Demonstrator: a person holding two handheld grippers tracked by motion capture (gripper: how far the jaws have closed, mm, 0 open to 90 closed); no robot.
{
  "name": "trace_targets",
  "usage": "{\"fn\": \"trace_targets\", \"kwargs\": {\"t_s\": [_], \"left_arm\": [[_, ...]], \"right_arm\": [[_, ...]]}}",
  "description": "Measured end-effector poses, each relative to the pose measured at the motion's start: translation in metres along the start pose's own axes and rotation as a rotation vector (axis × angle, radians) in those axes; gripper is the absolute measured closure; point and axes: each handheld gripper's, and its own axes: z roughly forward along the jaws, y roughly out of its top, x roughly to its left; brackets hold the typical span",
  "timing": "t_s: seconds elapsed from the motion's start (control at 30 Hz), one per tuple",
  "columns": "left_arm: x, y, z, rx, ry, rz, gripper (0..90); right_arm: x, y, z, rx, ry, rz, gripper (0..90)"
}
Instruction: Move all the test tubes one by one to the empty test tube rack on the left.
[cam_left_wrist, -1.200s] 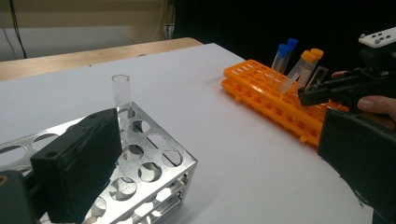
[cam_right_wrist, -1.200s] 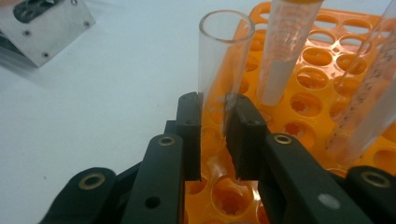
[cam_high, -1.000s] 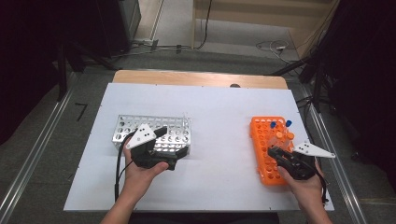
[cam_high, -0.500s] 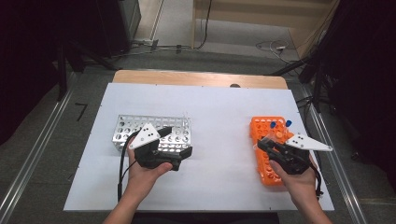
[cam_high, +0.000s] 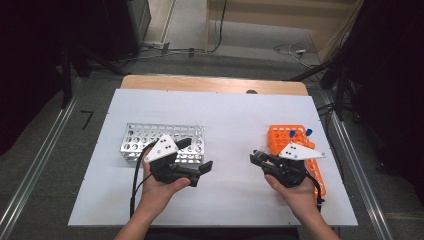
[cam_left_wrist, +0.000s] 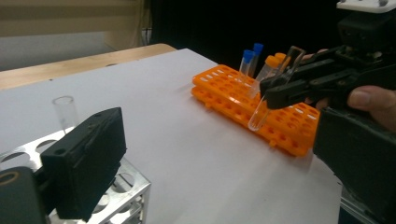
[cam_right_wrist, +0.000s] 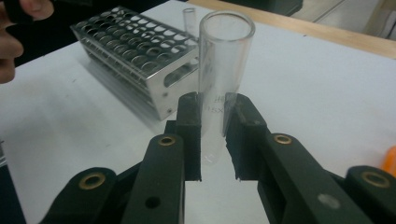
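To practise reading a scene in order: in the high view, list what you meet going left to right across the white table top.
Metal rack → left gripper → right gripper, shut on a clear test tube → orange rack, with blue-capped tubes near its far end.

Clear, colourless glass is seen in the test tube (cam_right_wrist: 223, 79) held by the black right claw (cam_right_wrist: 214, 140). The left claw (cam_high: 200, 170) is black too, topped by a light grey plate. An orange rack (cam_high: 295, 145) carries tubes with blue caps (cam_left_wrist: 251, 50). The metal rack (cam_high: 150, 140) is silver with rows of round holes. The surface (cam_high: 230, 120) is white, edged in light wood.
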Motion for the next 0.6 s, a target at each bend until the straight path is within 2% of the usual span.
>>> {"fn": "trace_targets", "kwargs": {"t_s": [0.17, 0.33, 0.4, 0.6], "left_arm": [[-0.006, 0.000, 0.007, 0.009, -0.034, 0.010, 7.1], [-0.014, -0.002, 0.014, 0.021, -0.080, 0.020, 18.5], [-0.017, -0.003, 0.018, 0.030, -0.095, 0.032, 20.3], [-0.026, -0.005, 0.028, 0.054, -0.138, 0.050, 39.8]], "right_arm": [[0.011, -0.003, 0.009, 0.025, 0.033, -0.026, 74.0], [0.024, -0.003, 0.017, 0.046, 0.070, -0.049, 74.0], [0.026, -0.003, 0.018, 0.048, 0.077, -0.054, 74.0], [0.038, -0.003, 0.024, 0.064, 0.112, -0.080, 74.0]]}}
